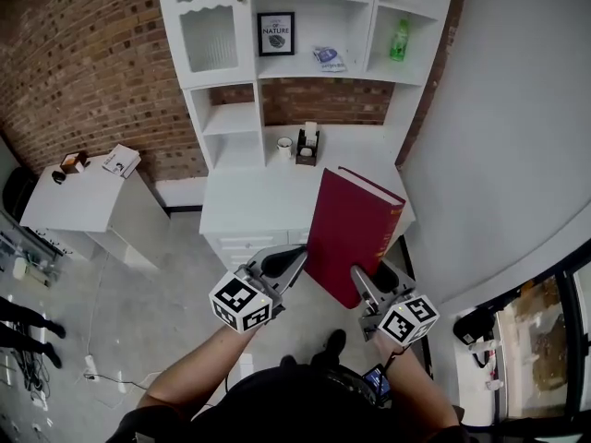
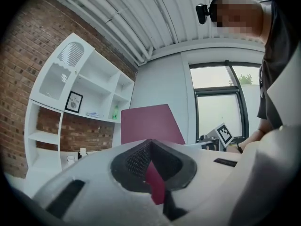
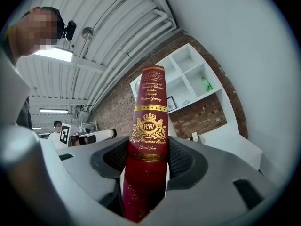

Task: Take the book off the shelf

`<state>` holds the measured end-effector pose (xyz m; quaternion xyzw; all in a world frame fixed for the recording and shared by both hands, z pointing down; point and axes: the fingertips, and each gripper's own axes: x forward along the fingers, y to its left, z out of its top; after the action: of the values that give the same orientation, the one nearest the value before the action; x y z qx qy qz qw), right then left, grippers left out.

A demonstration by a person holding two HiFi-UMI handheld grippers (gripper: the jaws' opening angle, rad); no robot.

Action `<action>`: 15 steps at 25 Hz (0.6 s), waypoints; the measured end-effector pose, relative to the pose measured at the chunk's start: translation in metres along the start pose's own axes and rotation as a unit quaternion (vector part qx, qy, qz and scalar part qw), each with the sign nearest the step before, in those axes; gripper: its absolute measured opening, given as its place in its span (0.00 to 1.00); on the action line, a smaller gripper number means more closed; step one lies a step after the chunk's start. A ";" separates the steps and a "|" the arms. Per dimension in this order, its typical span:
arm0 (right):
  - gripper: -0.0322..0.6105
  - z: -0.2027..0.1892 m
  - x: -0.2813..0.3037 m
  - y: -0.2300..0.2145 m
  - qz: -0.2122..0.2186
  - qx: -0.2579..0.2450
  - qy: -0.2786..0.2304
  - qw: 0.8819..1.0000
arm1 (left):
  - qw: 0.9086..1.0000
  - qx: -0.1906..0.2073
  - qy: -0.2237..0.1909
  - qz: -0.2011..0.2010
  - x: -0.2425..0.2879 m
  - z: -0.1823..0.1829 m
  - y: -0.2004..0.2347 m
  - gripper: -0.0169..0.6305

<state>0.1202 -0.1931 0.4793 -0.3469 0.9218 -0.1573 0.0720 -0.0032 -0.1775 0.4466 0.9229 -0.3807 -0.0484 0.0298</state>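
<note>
A large dark red book [image 1: 351, 233] with gold lettering on its spine [image 3: 149, 102] is held upright in the air, in front of the white shelf unit [image 1: 231, 118] and clear of it. My right gripper [image 1: 371, 282] is shut on the book's lower spine, and both pads press on its sides in the right gripper view [image 3: 148, 147]. My left gripper [image 1: 288, 262] is at the book's lower left edge with its jaws together [image 2: 149, 149]. In the left gripper view the book's cover [image 2: 150, 124] rises just beyond the tips, and a red sliver shows through the slit between them.
The shelves hold a framed picture [image 1: 275, 33], a green bottle [image 1: 399, 40] and a mug [image 1: 284, 144] above the white desk top [image 1: 249, 201]. A low white table [image 1: 83, 201] stands at the left. A grey wall [image 1: 499, 137] runs close on the right.
</note>
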 end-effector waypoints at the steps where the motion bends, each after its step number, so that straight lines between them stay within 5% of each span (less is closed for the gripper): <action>1: 0.40 -0.002 0.000 0.002 0.001 0.001 0.000 1.000 | 1.000 -0.004 0.000 0.001 -0.002 -0.003 -0.001 0.04; 15: 0.40 0.009 0.006 0.005 0.010 -0.009 -0.003 1.000 | 1.000 -0.022 -0.009 0.004 0.000 -0.001 0.003 0.04</action>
<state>0.1149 -0.1956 0.4689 -0.3388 0.9264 -0.1471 0.0736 -0.0054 -0.1796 0.4477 0.9199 -0.3839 -0.0652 0.0466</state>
